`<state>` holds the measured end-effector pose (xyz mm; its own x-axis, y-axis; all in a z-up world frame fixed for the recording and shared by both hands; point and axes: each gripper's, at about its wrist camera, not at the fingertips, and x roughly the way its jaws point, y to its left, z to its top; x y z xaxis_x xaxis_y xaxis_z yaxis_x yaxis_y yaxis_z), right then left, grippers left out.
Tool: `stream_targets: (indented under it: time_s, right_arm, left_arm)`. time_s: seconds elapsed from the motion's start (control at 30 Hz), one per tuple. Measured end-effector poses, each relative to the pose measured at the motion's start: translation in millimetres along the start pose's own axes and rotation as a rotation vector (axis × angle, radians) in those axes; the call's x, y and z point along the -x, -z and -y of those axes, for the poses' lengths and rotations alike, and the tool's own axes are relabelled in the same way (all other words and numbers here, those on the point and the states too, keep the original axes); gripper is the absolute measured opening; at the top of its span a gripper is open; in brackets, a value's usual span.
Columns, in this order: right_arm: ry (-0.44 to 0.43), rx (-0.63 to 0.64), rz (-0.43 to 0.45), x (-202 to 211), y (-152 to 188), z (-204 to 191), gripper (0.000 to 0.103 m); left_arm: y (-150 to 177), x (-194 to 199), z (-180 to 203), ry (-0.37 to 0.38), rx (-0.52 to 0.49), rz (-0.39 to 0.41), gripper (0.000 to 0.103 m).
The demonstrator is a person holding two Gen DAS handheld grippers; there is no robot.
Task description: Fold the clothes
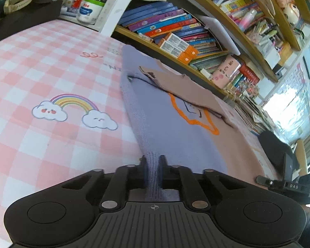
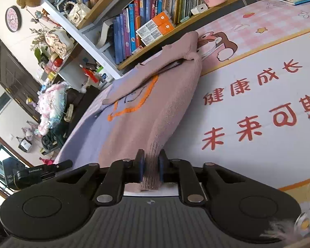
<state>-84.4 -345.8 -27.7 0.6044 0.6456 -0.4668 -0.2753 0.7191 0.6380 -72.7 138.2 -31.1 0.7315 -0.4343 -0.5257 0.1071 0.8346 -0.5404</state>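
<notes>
A knit sweater, half lavender and half dusty pink with an orange outline on its chest, lies on a printed mat. Both sleeves are folded in across the body. My left gripper is shut on the ribbed lavender hem, which bunches between the blue pads. Its pink ribbed hem on the other side is pinched in my right gripper, also shut. The right gripper's black body shows at the right edge of the left wrist view, and the left gripper's body at the left edge of the right wrist view.
The mat has pink checks and a rainbow print on the left, red characters on the right. A bookshelf packed with books runs along the far edge behind the sweater. Jars and pens stand at the far left.
</notes>
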Motion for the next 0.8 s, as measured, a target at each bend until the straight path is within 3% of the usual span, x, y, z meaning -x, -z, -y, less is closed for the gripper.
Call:
stream_targets:
  time_s: [0.37, 0.5, 0.63, 0.8]
  right_arm:
    - [-0.077, -0.052, -0.025, 68.5, 30.4, -15.1, 0.009]
    - [-0.105, -0.025, -0.001, 94.5, 37.7, -28.6, 0.009]
    - [-0.182, -0.013, 0.131, 121.4, 24.5, -39.1, 0.009]
    - [-0.287, -0.032, 0.282, 127.0, -6.4, -43.5, 0.009]
  left_arm:
    - [55.5, 47.7, -7.7, 0.205, 0.186, -0.034, 0.004]
    - [61.4, 64.0, 4.8, 0.252, 0.188, -0.036, 0.004]
    - [52.7, 80.8, 16.0, 0.361, 0.188, 0.056, 0.004]
    - [19.9, 75.6, 20.8, 0.505, 0.251, 0.200, 0.004]
